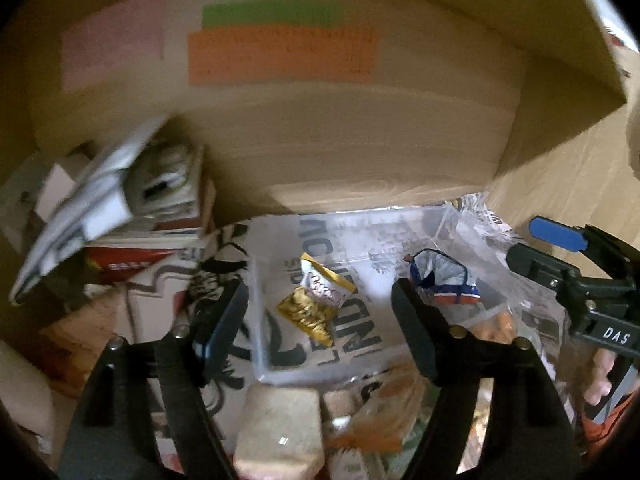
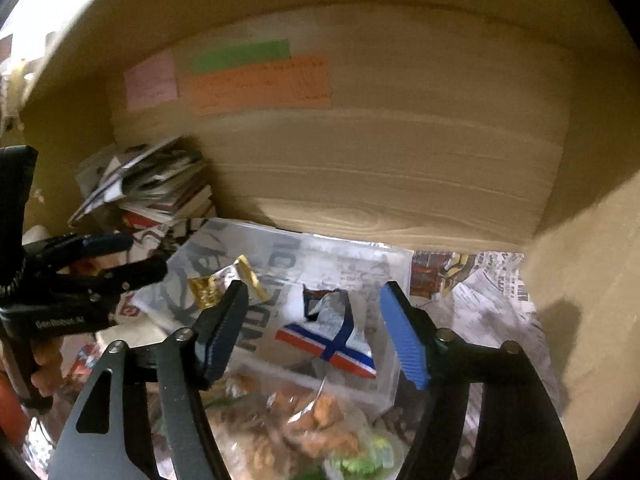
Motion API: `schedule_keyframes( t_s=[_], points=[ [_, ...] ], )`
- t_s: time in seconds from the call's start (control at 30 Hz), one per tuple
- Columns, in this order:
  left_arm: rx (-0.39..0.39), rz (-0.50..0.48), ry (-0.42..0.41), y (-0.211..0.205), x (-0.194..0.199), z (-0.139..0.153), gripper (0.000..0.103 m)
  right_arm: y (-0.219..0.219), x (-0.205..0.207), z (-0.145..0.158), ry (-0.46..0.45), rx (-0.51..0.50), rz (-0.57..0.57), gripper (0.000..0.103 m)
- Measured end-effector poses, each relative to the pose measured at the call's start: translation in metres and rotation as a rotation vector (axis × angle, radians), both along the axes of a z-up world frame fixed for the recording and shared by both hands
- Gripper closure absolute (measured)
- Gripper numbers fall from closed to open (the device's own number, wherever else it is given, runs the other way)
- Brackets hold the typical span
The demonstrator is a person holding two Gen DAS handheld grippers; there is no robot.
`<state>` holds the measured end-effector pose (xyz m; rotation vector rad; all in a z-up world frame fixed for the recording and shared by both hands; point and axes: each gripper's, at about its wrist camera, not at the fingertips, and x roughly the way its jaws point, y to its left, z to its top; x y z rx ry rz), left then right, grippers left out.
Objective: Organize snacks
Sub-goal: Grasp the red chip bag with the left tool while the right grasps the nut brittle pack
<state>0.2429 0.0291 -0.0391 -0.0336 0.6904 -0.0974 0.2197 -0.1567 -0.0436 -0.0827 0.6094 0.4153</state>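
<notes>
While both grippers, left (image 1: 320, 312) and right (image 2: 312, 332), hover with fingers spread and empty, the clear bin (image 1: 264, 360) holds two snacks: a gold packet (image 1: 316, 304) and a blue-striped packet (image 1: 444, 278). More snacks (image 2: 304, 424) wait just outside the bin, blurred beyond identifying.

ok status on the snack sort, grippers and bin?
Left gripper open, empty. Right gripper open, empty. Gold packet and red-white-blue packet lie in the clear bin. Loose snacks wait in front; nothing blocks the bin.
</notes>
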Motion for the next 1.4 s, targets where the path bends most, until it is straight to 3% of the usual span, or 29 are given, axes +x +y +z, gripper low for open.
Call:
schedule_keyframes(
  t_s=[0.13, 0.33, 0.57, 1.1, 1.2, 1.3, 1.4],
  points=[
    [0.005, 0.008, -0.03, 0.01, -0.028, 0.005, 0.015, -0.002, -0.02, 0.0, -0.005, 0.009, 0.016, 0.034],
    [0.025, 0.018, -0.016, 0.024, -0.063, -0.003, 0.015, -0.003, -0.051, -0.009, -0.024, -0.012, 0.0, 0.026],
    [0.047, 0.046, 0.036, 0.04, -0.094, -0.03, 0.014, -0.005, -0.074, -0.03, 0.015, -0.028, -0.021, 0.025],
    [-0.02, 0.078, 0.183, 0.054, -0.107, -0.1, 0.014, -0.01, -0.094, -0.089, 0.193, -0.016, -0.087, 0.025],
    [-0.036, 0.083, 0.179, 0.05, -0.105, -0.106, 0.008, -0.006, -0.094, -0.092, 0.206, -0.015, -0.075, 0.023],
    [-0.073, 0.087, 0.185, 0.049, -0.102, -0.111, 0.007, -0.001, -0.093, -0.096, 0.214, -0.027, -0.058, 0.02],
    [-0.06, 0.088, 0.172, 0.045, -0.101, -0.113, 0.007, 0.001, -0.092, -0.098, 0.203, -0.035, -0.063, 0.019]
  ],
)
